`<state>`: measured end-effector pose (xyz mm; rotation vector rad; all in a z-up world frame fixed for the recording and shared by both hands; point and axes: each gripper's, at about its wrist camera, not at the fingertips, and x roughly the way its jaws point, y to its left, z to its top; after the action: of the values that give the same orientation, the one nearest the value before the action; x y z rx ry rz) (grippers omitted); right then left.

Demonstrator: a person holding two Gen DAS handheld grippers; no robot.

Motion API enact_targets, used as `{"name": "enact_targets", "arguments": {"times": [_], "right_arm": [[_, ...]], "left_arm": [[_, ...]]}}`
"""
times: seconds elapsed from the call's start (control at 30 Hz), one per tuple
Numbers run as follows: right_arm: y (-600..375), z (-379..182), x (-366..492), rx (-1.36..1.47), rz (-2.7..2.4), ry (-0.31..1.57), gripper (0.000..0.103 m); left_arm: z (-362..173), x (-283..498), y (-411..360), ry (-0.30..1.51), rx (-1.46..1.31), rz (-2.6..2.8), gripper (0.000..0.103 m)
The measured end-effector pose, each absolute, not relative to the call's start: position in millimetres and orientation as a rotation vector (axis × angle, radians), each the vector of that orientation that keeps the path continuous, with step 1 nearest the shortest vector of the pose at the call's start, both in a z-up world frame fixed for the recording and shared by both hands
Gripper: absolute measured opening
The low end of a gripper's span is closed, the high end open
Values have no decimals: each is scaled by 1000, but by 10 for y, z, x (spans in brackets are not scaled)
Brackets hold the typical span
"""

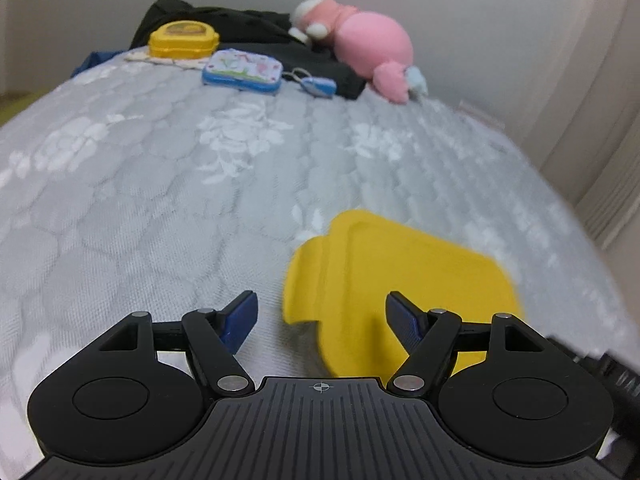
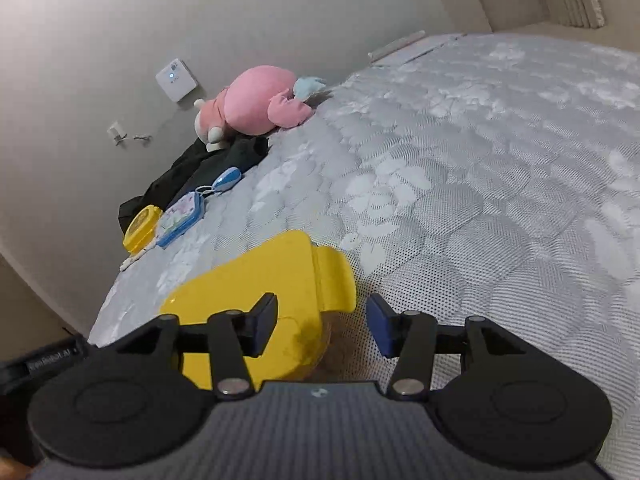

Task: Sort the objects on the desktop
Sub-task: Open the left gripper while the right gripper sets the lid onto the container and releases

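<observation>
- My left gripper (image 1: 322, 316) hangs low over the quilt (image 1: 160, 200), its jaws apart and holding nothing.
- In the left wrist view the yellow lid (image 1: 400, 280) lies flat on the quilt, ahead and to the right; its near edge shows between the blue pads (image 1: 240, 318), and the right finger stands in front of it, so I cannot tell whether that pad touches it.
- Far back on the left sits a yellow box (image 1: 182, 40) on a patterned cloth (image 1: 160, 60).
- Just right of it lies a blue case (image 1: 242, 70) with a printed top, then a small blue tag (image 1: 318, 88) on a ring.
- Behind these lies a black garment (image 1: 248, 28), and a pink plush (image 1: 360, 40) rests on its right end, near the wall.
- My right gripper (image 2: 322, 324) also has its jaws apart, with nothing clamped.
- In the right wrist view the lid (image 2: 256, 280) sits to the left, under and behind the left finger; its tab end reaches into the gap, and the blue right pad (image 2: 378, 330) stands clear of it.
- A white device (image 2: 176, 79) with a small light hangs on the wall (image 2: 100, 40) above the plush (image 2: 256, 100).
- The quilt (image 2: 480, 180) runs off to the right, bare in that view.
</observation>
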<state>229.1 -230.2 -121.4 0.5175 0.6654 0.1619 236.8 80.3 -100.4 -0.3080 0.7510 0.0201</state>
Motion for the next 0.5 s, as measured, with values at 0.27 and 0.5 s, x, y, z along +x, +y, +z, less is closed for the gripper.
{"name": "enact_targets", "arguments": {"times": [0.27, 0.5], "right_arm": [[-2211, -1413, 2591, 543, 194, 673, 51], [-2122, -1364, 2603, 451, 197, 624, 51]], "left_arm": [[-1157, 2562, 894, 772, -284, -46, 84], [-1200, 2622, 914, 792, -314, -86, 88]]}}
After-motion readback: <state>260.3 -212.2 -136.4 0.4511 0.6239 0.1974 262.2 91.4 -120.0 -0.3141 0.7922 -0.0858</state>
